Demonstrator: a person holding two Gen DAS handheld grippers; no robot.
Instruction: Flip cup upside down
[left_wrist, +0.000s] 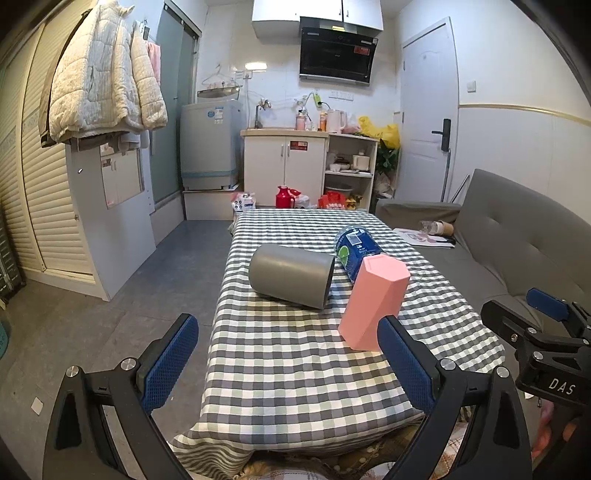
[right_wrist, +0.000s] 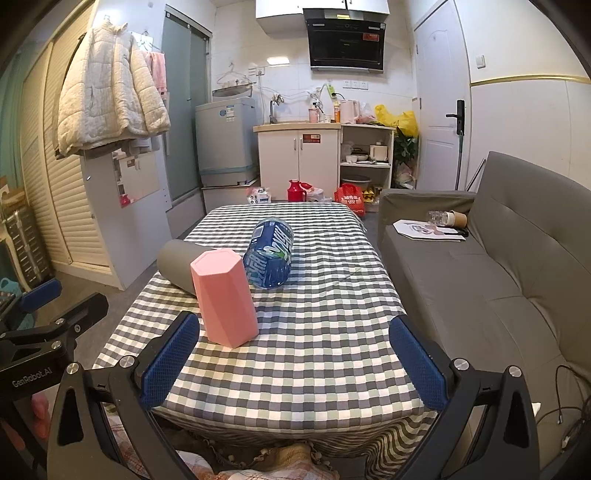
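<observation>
pink cup (right_wrist: 224, 298), grey cup (left_wrist: 291, 275), blue bottle (right_wrist: 271, 258), grey-white checked tablecloth (right_wrist: 314, 332)

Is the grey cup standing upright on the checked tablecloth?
No. The grey cup lies on its side on the tablecloth, behind the standing pink cup.

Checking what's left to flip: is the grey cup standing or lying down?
Lying on its side. The grey cup rests lengthwise on the checked tablecloth, its round end facing the pink cup, which stands on end.

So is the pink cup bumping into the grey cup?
Cannot tell. In the right wrist view the pink cup overlaps the lying grey cup, hiding any gap. In the left wrist view their edges sit close, with the blue bottle behind.
</observation>
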